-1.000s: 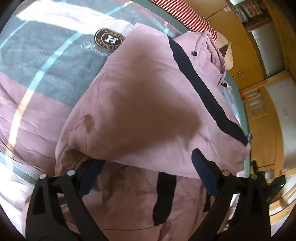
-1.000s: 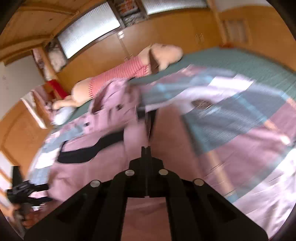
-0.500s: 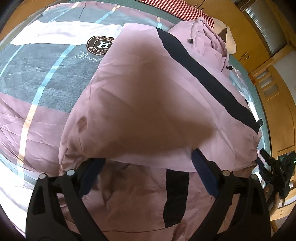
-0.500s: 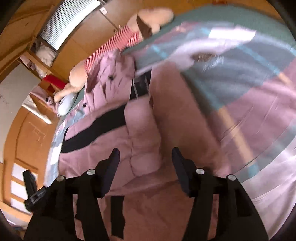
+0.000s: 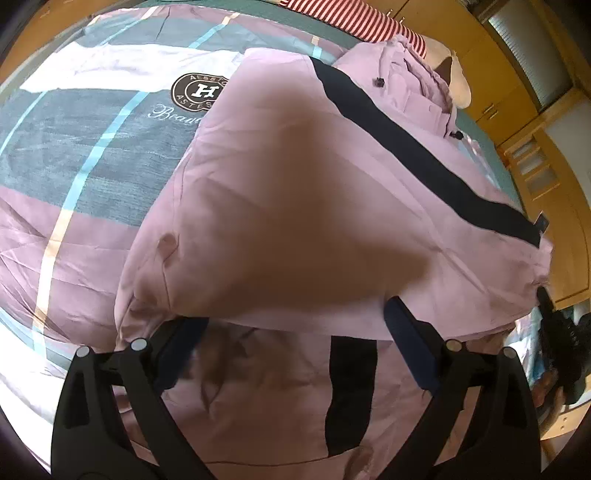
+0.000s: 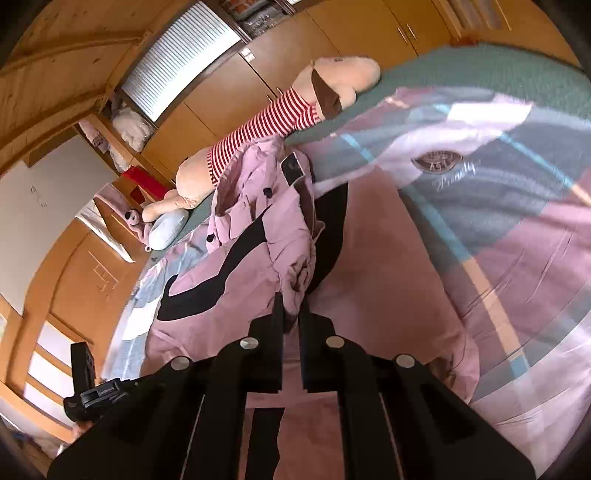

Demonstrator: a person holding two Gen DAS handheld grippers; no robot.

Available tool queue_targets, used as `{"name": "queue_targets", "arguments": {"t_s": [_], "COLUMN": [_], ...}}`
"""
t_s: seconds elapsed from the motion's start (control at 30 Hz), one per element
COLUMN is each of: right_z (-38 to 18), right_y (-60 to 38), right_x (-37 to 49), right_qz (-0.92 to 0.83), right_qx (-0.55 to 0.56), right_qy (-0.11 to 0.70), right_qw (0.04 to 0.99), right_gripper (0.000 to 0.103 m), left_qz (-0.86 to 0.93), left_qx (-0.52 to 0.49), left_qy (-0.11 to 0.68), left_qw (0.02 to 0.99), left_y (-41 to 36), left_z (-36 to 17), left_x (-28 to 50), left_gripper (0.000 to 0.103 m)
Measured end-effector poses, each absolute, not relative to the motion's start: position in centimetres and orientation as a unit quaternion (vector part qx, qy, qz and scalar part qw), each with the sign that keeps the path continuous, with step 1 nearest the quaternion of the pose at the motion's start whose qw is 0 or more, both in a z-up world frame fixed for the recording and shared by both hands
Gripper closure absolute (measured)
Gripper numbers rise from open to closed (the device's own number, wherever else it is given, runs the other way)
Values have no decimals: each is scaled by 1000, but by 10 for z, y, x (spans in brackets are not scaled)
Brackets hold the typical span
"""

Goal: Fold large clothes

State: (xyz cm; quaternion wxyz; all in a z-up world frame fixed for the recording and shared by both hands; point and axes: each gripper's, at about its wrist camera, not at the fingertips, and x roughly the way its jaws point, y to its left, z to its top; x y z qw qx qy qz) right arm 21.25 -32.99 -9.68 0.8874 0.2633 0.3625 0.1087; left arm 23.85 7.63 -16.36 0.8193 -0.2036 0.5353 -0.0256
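Lying across a patchwork bedspread point(image 5: 92, 155), a large pink jacket point(image 5: 295, 206) with black stripes fills most of the left wrist view. One panel of it is folded over the lower part, and its folded edge runs from 8 o'clock to 3 o'clock across that view. The collar and hood bunch up toward 1 o'clock, next to a striped plush toy point(image 5: 354, 22) at the head of the bed.

The left gripper point(image 5: 295, 325) has its fingers spread wide, released, with one blue pad point(image 5: 184, 350) at 7 o'clock and the other at 5 o'clock. The folded edge of the jacket lies between them; whether either pad touches the cloth cannot be told. A round brown emblem point(image 5: 199, 92) on the bedspread shows at 11 o'clock, partly covered by the jacket.

In the right wrist view the right gripper point(image 6: 291, 306) has its fingers drawn nearly together, clenched on a bunched fold of the jacket point(image 6: 258, 280) just ahead of the tips. From that pinch the pink cloth and a black stripe run up toward 12 o'clock. The plush toy point(image 6: 280, 118) lies at 12 o'clock along the far edge of the bed, a smaller pink toy point(image 6: 131, 218) sits at 10 o'clock, and wooden cupboards point(image 6: 229, 92) stand behind.
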Motion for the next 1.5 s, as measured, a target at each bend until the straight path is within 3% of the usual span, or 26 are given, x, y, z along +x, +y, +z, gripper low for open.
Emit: {"name": "queue_targets", "arguments": {"t_s": [0.1, 0.17, 0.2, 0.23, 0.27, 0.33, 0.57, 0.7, 0.77, 0.83, 1.0, 1.1, 1.3, 1.4, 1.5], "right_z": [-112, -124, -128, -129, -130, -128, -136, -139, -139, -137, -137, -124, -127, -157, -163], "right_y": [-329, -330, -331, -332, -333, -330, -310, -308, -306, -303, -303, -289, -219, -193, -183], "right_x": [220, 224, 224, 224, 222, 215, 215, 219, 219, 217, 215, 204, 183, 182, 178], "right_qz": [88, 72, 71, 73, 87, 112, 100, 86, 90, 86, 84, 132, 204, 199, 192], "right_qx": [250, 250, 265, 278, 299, 324, 270, 237, 226, 208, 201, 187, 44, -32, -68], "right_qy": [398, 433, 447, 454, 463, 467, 490, 478, 472, 463, 479, 477, 480, 521, 513], "right_qw": [879, 863, 852, 843, 830, 815, 823, 841, 848, 857, 851, 848, 852, 829, 834], "right_gripper": [95, 87, 80, 66, 43, 36, 39, 59, 79, 83, 82, 73, 71, 71, 69], "left_qz": [-22, -21, -22, -24, -31, -42, -17, 1, 3, 2, 2, -12, -47, -48, -37], "left_qx": [-181, -167, -163, -163, -166, -171, -183, -189, -190, -192, -204, -212, -129, -109, -95], "left_qy": [536, 537, 536, 535, 533, 529, 540, 544, 542, 542, 542, 535, 537, 565, 580], "left_qw": [824, 827, 828, 828, 829, 830, 821, 817, 818, 818, 816, 818, 832, 816, 808], "left_y": [69, 65, 64, 62, 61, 58, 66, 74, 76, 78, 81, 75, 35, 24, 21], "left_z": [-162, -160, -159, -157, -154, -149, -161, -165, -164, -165, -161, -146, -139, -156, -166], "left_x": [239, 238, 237, 237, 236, 234, 238, 240, 239, 240, 236, 228, 220, 222, 223], "left_gripper": [6, 6, 6, 6, 6, 5, 4, 21, 26, 28, 28, 16, 17, 26, 26]}}
